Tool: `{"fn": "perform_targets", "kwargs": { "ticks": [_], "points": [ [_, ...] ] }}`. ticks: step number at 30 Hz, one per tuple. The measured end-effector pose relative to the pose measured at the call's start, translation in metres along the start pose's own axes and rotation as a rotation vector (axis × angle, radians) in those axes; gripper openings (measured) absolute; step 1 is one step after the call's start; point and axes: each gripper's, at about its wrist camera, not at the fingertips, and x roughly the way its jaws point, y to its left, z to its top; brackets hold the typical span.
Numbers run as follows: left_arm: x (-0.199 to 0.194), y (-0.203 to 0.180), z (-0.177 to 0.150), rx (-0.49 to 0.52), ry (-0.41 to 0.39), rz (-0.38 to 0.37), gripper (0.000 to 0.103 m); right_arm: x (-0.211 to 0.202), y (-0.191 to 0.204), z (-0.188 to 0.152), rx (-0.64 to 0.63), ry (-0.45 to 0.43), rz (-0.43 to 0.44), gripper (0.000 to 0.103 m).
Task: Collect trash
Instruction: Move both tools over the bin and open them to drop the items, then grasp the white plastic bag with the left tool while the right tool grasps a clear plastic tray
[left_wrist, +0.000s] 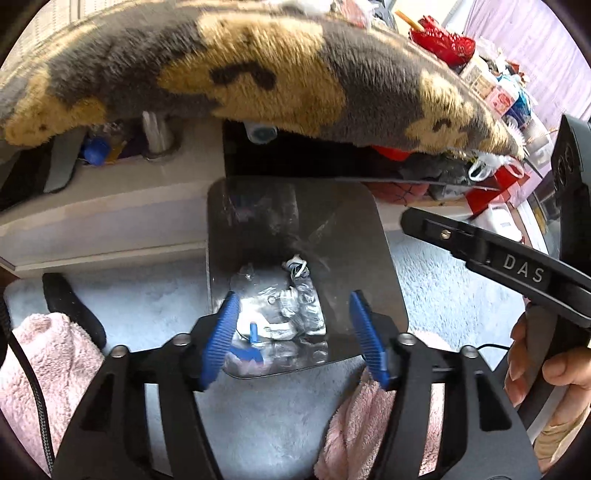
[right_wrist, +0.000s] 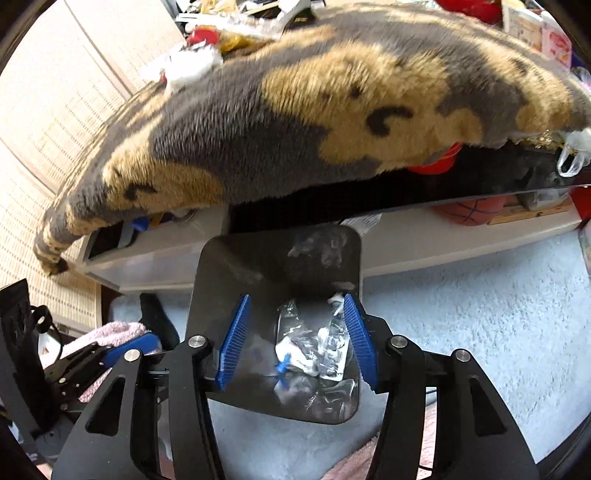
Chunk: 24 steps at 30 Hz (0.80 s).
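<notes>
Both grippers hung over the dark bin (left_wrist: 373, 258), tilted down at its mouth; the left gripper (left_wrist: 293, 334) had its blue fingers (left_wrist: 218, 339) spread wide with nothing between the pads; the right gripper (right_wrist: 297, 341) stood the same, fingers (right_wrist: 234, 341) apart and empty. Down inside the bin lay the trash (right_wrist: 314, 354), crumpled clear plastic and white wrappers with a small blue piece among them, resting on the bottom toward the near side. The bin's rounded rim sat on the pale blue carpet (right_wrist: 480, 314); its far edge came up just beside the low white shelf (left_wrist: 110, 225), so room was tight there. Open carpet stretched away to the right. Overhead, a grey and tan plush blanket (left_wrist: 258, 74) drooped over the far side. Pink fleece (left_wrist: 40, 354) crowded the near left, a black shoe (left_wrist: 70, 306) beside it.
</notes>
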Motion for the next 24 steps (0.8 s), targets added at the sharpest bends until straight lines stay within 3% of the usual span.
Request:
{"fn": "perform_targets", "kwargs": {
  "ticks": [4,7,13,24],
  "points": [
    [-0.020,-0.003,0.004,0.010,-0.047,0.023,0.085,-0.022,-0.003,0.002,0.007,-0.069,-0.025,0.097],
    [-0.033,-0.004,0.007,0.020,-0.074,0.037,0.090,-0.037,-0.004,0.006,0.008,-0.105,-0.028,0.097],
    [-0.054,-0.009,0.018,0.017,-0.127,0.042,0.090,-0.061,-0.011,0.017,0.031,-0.165,-0.008,0.098],
    [-0.072,-0.015,0.086,0.034,-0.218,0.038,0.090,-0.073,-0.008,0.082,0.032,-0.253,0.022,0.098]
  ]
}}
